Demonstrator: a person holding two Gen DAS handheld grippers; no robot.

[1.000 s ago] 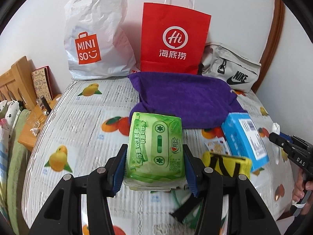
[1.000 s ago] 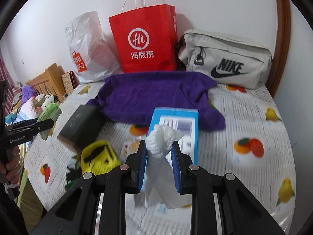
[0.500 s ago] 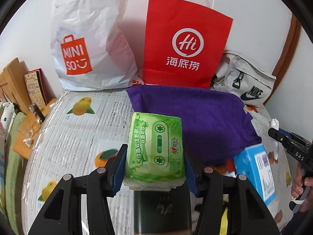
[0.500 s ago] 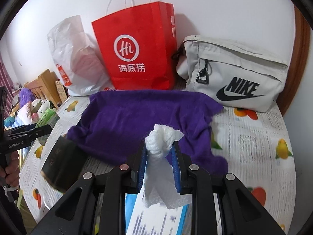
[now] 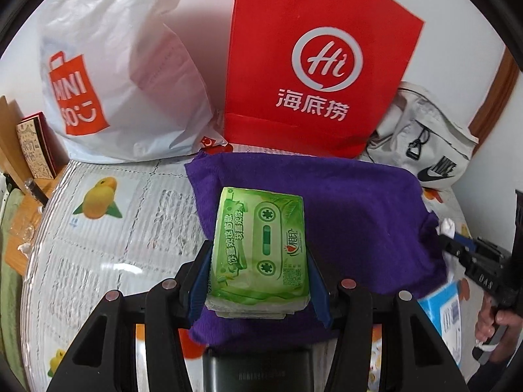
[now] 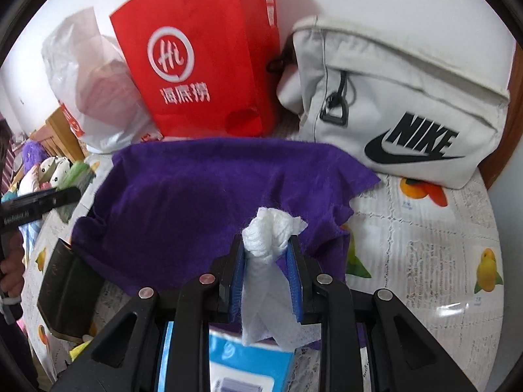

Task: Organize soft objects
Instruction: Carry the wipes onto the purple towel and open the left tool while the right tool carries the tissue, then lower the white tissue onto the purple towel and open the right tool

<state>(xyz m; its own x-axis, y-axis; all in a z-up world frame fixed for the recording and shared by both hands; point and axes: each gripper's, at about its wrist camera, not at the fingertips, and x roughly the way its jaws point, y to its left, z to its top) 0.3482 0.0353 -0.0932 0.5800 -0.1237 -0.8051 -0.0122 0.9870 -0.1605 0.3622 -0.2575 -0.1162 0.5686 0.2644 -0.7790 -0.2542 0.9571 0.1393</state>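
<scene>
My left gripper [image 5: 260,261] is shut on a green tissue pack [image 5: 260,248] and holds it above the near edge of the purple towel [image 5: 353,228]. My right gripper [image 6: 266,261] is shut on a crumpled white tissue [image 6: 269,232], held above the towel's [image 6: 196,202] front edge. The right gripper also shows at the right of the left wrist view [image 5: 457,248], the left gripper at the left of the right wrist view [image 6: 65,192]. A blue tissue box [image 6: 251,369] lies under the right gripper.
A red paper bag [image 5: 313,65], a white MINISO plastic bag [image 5: 114,75] and a white Nike bag [image 6: 402,104] stand against the wall behind the towel. A black box [image 6: 68,294] lies on the fruit-print cloth [image 6: 425,261]. A wooden headboard [image 5: 6,137] is at the left.
Both grippers have moved forward toward the wall, from over the boxes to over the purple towel, each still holding its item.
</scene>
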